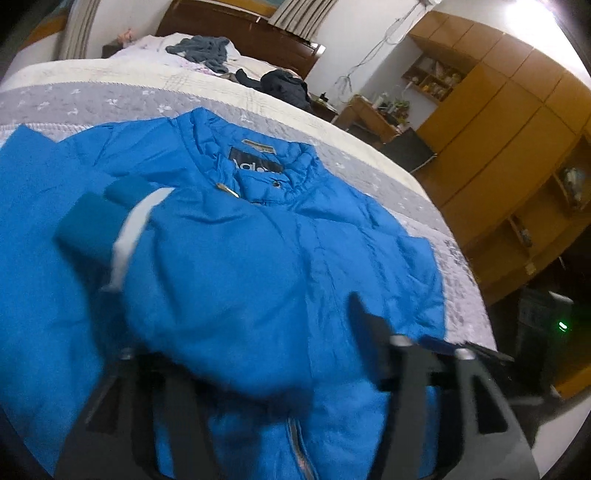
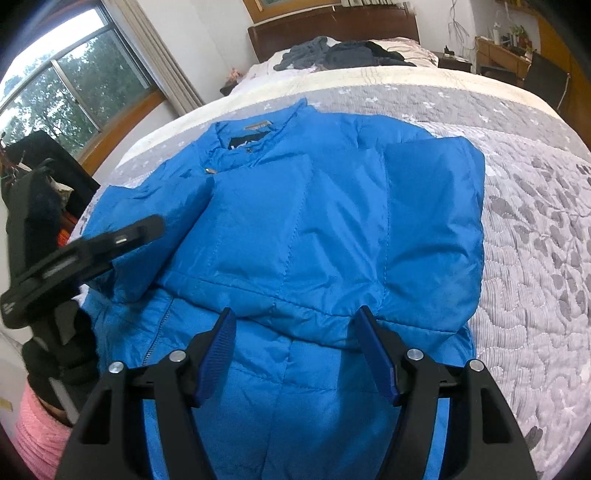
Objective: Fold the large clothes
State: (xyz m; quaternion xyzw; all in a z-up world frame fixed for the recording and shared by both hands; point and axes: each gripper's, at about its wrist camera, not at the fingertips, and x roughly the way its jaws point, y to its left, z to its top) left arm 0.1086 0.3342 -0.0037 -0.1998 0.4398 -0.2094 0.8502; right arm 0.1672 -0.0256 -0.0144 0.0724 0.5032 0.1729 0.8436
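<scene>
A bright blue puffer jacket (image 2: 295, 229) lies front up on the bed, collar and black label (image 1: 255, 162) toward the headboard. One sleeve is folded across its chest (image 2: 432, 221). My right gripper (image 2: 297, 312) hovers open over the lower half, blue pads apart and nothing between them. My left gripper (image 1: 288, 306) is at the other sleeve (image 1: 207, 266), whose teal cuff (image 1: 88, 229) with a white stripe points away. The puffy sleeve bulges between the spread fingers and hides the left finger; the right finger (image 1: 364, 325) stands wide. The right wrist view shows the left gripper (image 2: 110, 240) from the side.
The bed has a grey patterned quilt (image 2: 528, 221) and a cream blanket (image 1: 110, 74). Dark clothes (image 2: 347, 51) are piled near the wooden headboard (image 2: 332, 29). Wooden cabinets (image 1: 498, 147) and a desk (image 1: 369, 114) stand to the right. A person's pink sleeve (image 2: 37, 435) shows at lower left.
</scene>
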